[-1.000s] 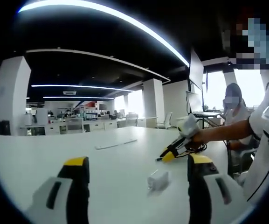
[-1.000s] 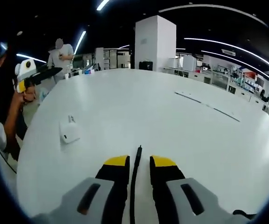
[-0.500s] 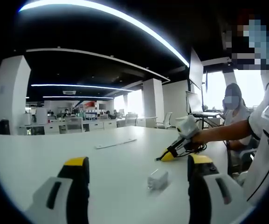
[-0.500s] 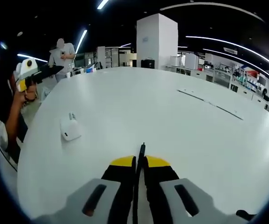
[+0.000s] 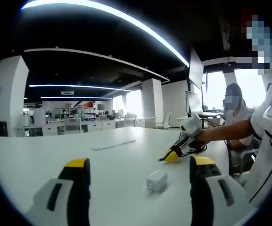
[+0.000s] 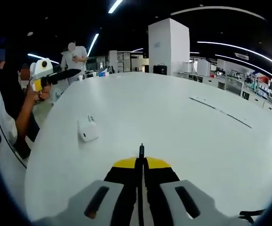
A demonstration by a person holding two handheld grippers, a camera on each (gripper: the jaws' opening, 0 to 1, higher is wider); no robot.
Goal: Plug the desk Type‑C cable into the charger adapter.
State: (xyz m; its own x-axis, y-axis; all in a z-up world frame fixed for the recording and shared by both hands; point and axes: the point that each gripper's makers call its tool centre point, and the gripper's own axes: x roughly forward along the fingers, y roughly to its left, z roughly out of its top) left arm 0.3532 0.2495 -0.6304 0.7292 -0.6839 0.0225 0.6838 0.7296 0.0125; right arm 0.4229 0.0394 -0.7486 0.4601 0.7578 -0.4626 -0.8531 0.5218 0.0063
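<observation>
Left gripper (image 5: 138, 181): jaws spread wide, holding nothing, hovering above the white table (image 5: 41, 155). The charger adapter (image 5: 156, 181) lies between them, near the right jaw. Lower squarely over its body and clamp the flat sides, leaving the port face clear. Right gripper (image 6: 140, 165): jaws pinched on the Type-C cable (image 6: 141, 151), plug tip protruding just past them. Before you advance, align that tip with the adapter's port; I cannot see which way it faces.
</observation>
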